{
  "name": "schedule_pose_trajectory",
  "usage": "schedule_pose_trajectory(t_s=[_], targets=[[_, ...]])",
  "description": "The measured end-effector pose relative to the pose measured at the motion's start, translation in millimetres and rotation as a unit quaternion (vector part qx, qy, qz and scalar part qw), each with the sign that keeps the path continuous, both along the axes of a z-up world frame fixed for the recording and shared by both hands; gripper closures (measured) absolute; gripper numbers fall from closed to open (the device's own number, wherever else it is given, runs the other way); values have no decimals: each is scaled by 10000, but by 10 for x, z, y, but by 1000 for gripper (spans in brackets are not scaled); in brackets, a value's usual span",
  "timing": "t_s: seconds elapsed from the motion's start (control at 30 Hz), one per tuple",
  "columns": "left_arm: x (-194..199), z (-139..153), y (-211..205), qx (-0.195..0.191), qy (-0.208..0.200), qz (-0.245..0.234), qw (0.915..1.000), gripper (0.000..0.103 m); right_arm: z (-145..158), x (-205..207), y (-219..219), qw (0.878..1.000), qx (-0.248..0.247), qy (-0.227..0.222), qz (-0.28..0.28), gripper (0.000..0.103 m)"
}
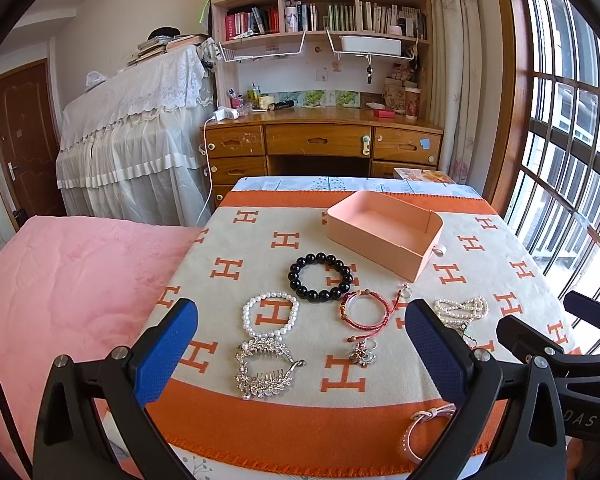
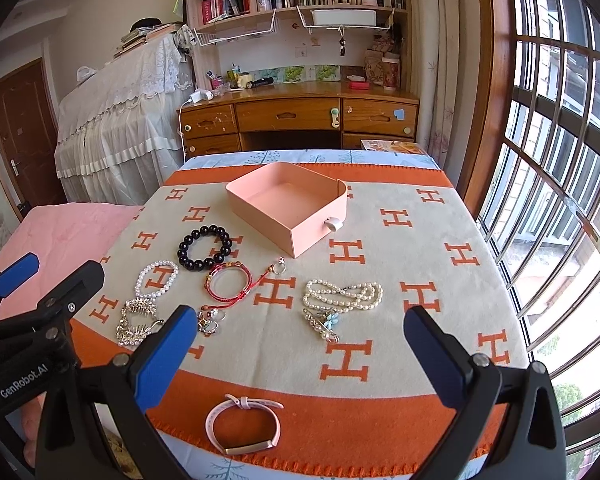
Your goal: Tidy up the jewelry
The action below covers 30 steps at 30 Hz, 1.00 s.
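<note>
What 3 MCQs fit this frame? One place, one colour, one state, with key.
1. Where does the black bead bracelet lie relative to the pink tray?
A. inside it
B. on the blanket beside it
C. on top of its rim

2. What colour is the watch strap nearest the cameras?
A. pink
B. green
C. black

3. What state are the left tongs and right tongs in?
A. both shut on jewelry
B. left shut on the pearls
C. both open, holding nothing

Key: 1 B, the bracelet rests on the blanket, apart from the tray. 2 A, the strap is pale pink in the right wrist view. 3 C, each pair's blue pads stand wide apart with nothing between them.
</note>
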State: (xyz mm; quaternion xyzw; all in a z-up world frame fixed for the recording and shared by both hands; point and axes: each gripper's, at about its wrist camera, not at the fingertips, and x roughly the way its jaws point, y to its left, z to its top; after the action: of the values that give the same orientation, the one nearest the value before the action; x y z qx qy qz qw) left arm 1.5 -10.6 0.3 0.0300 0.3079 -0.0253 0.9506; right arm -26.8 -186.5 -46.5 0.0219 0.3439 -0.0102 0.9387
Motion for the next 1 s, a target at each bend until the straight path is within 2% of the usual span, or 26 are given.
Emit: schedule_pose_trajectory(t_s=[1.0], targets=[[-8, 0, -14, -92, 83, -14, 9999, 1, 22, 7, -12, 10000, 1, 15, -2, 0]])
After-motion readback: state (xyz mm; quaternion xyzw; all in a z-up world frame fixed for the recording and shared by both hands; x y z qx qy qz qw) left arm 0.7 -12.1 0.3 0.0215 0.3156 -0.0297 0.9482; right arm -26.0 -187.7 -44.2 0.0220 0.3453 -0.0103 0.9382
